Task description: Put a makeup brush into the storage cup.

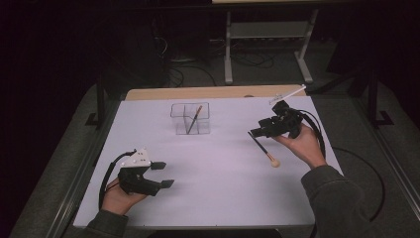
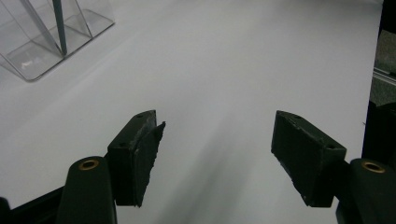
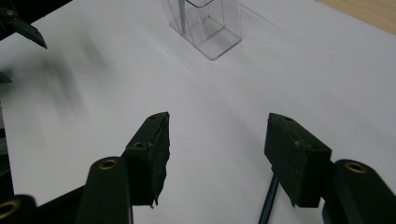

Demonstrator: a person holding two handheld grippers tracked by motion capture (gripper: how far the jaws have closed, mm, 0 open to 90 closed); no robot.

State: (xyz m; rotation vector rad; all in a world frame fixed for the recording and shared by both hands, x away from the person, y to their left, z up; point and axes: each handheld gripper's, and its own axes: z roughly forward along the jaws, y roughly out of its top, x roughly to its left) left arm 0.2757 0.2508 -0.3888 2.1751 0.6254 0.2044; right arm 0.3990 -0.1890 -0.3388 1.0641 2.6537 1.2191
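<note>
A clear plastic organiser box [image 1: 190, 119] stands at the back middle of the white table [image 1: 213, 198], with a thin brush [image 1: 193, 119] leaning inside it. A second brush [image 1: 262, 147] with a dark handle and a pale tip lies flat on the table at the right. My right gripper [image 1: 255, 130] hovers open just above that brush's handle end; the handle [image 3: 267, 203] shows under the right-hand jaw in the right gripper view [image 3: 218, 119]. My left gripper [image 1: 167, 174] rests open at the front left, nothing between its fingers [image 2: 217, 123]. The box [image 2: 46, 44] lies ahead to its left.
A strip of wooden tabletop [image 1: 208, 92] runs behind the white sheet, with a pale stick [image 1: 288, 93] lying at its right end. Cables trail from both grippers. The left gripper's jaw [image 3: 21, 25] pokes into the right gripper view's top left corner. The box [image 3: 208, 28] stands far ahead there.
</note>
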